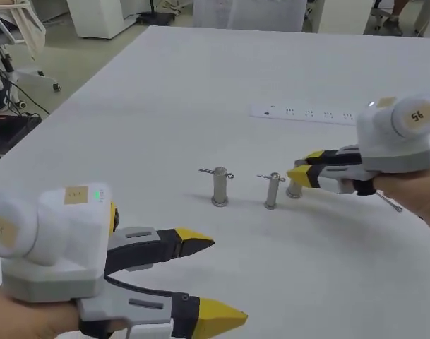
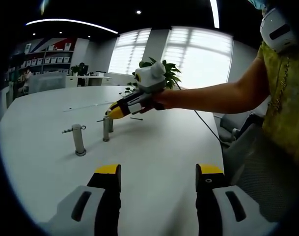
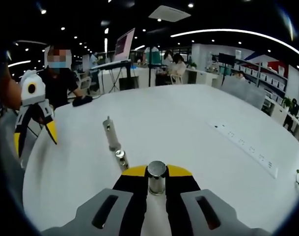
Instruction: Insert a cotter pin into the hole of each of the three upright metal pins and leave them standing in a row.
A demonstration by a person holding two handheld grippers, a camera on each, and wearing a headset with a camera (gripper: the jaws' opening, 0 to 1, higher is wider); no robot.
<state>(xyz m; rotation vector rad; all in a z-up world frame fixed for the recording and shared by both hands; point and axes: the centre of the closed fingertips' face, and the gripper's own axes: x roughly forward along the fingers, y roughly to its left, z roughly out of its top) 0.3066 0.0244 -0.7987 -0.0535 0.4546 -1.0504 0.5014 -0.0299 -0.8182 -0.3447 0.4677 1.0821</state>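
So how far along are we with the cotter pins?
Two done: the first pin and the middle pin each carry a cotter through the top. In hand: the right gripper is closed on the third pin, whose top looks bare. Left: its cotter. The left gripper hangs open, empty.

A wide white worktop (image 1: 200,78) with a rounded edge stands in a large open office. A long white power strip (image 1: 306,113) lies on it, near the far side. The floor (image 1: 80,63) beside the worktop is pale, and a white cabinet (image 1: 102,14) stands on it. Tall windows (image 2: 198,54) give strong daylight, and a green plant (image 2: 173,73) stands in front of them. The ceiling (image 3: 139,19) is dark, with small spot lamps (image 3: 190,5) and long curved light strips (image 3: 228,32). Shelves (image 3: 274,73) stand along one side, and desks (image 3: 115,66) with a monitor (image 3: 123,45) are further back.
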